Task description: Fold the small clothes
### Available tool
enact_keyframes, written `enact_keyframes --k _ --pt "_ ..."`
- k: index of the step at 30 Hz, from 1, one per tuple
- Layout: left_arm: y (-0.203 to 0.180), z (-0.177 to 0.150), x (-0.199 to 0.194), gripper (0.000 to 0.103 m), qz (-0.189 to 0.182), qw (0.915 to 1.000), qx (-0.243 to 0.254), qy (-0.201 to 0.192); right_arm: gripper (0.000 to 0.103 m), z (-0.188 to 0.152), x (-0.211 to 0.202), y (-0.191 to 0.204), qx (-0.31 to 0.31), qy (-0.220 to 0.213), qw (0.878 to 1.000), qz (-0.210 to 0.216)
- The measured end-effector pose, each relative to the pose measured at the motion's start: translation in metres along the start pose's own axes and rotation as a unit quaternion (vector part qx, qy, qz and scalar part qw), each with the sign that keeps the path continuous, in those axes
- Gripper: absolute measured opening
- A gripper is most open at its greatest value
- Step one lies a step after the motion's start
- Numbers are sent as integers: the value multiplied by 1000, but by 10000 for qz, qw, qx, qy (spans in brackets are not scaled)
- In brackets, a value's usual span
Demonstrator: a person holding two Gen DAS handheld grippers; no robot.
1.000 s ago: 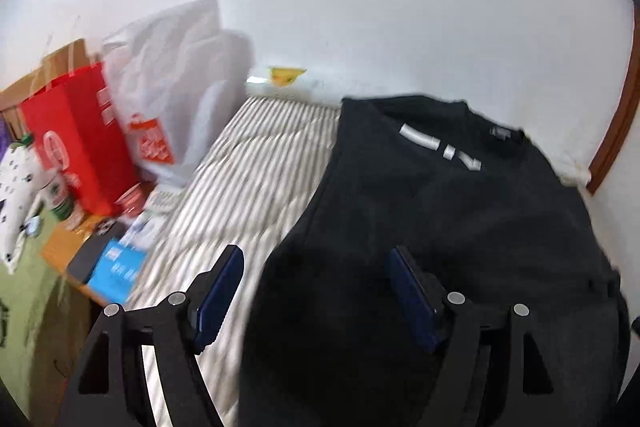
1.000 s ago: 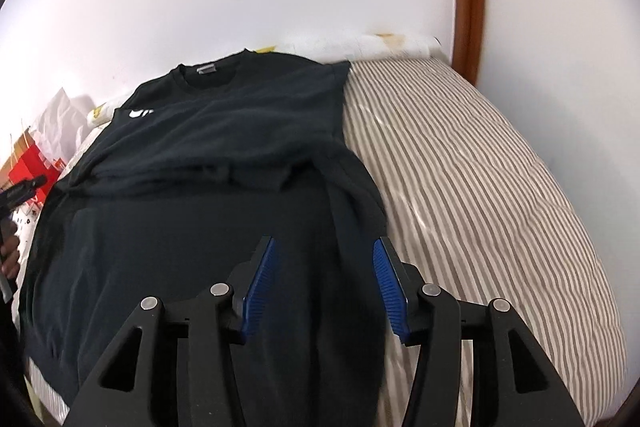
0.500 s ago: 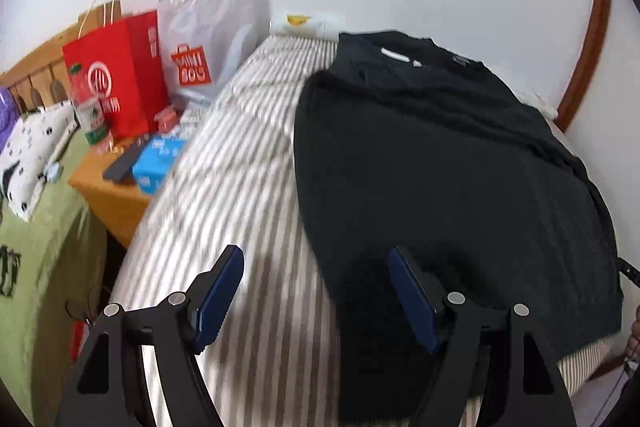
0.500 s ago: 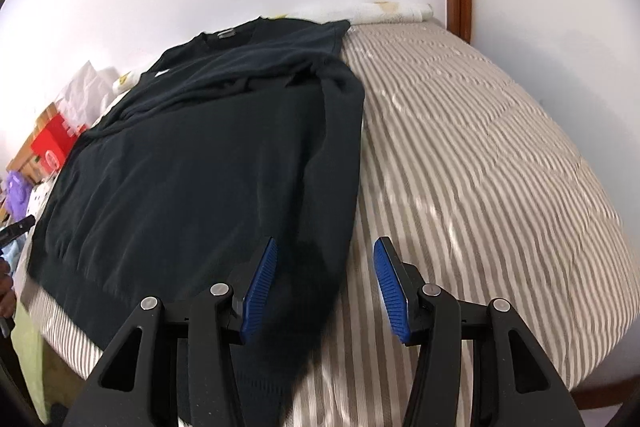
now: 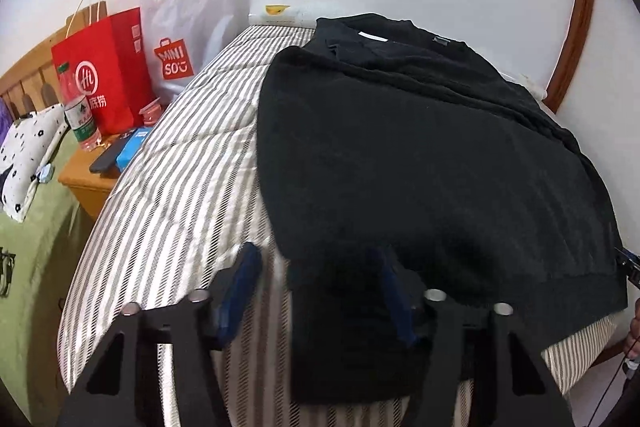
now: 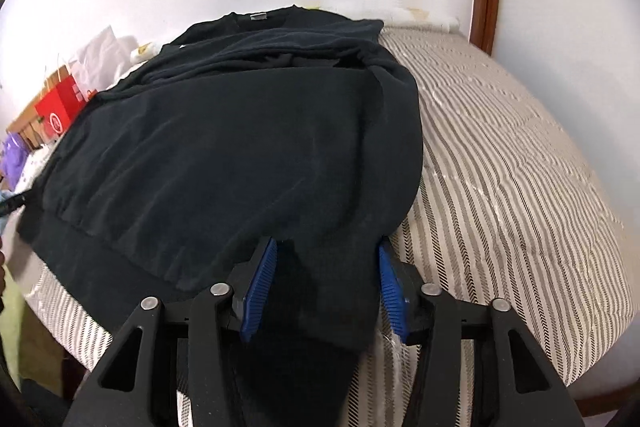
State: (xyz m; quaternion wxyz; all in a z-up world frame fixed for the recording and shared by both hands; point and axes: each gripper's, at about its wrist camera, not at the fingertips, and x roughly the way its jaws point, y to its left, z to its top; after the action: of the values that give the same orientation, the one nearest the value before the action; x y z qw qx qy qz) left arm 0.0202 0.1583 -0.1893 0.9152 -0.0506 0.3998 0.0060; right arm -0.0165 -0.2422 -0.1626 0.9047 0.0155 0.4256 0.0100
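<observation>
A black sweatshirt [image 5: 420,155] lies flat on the striped bed, collar toward the wall and hem toward me, sleeves folded in across its upper part. My left gripper [image 5: 316,291] is open, its jaws astride the hem's left corner. In the right wrist view the sweatshirt [image 6: 240,147] fills the middle. My right gripper [image 6: 326,287] is open, its jaws astride the hem's right corner, cloth lying between the blue pads [image 6: 262,279]. The cloth is not pinched by either gripper.
The striped mattress [image 6: 500,187] extends right of the sweatshirt and also left of it [image 5: 180,187]. A red paper bag [image 5: 104,67], a white Miniso bag [image 5: 184,39], a water bottle [image 5: 80,115] and small items sit on a wooden bedside table [image 5: 86,183]. A wall stands behind.
Both grippers have pulled back from over the sweatshirt's body to its hem at the near bed edge. Both stay open. The sweatshirt has not moved.
</observation>
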Motion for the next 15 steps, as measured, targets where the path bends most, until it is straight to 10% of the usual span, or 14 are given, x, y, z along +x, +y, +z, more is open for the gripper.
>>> enact_keyframes --k 4,15 --pt "-5 5 3 17 194 9998 -17 -12 14 3 1 -2 44 -37 9999 117" --pt "14 -10 -26 11 -319 9987 -373 -114 9 3 -29 -28 256 -27 9980 578"
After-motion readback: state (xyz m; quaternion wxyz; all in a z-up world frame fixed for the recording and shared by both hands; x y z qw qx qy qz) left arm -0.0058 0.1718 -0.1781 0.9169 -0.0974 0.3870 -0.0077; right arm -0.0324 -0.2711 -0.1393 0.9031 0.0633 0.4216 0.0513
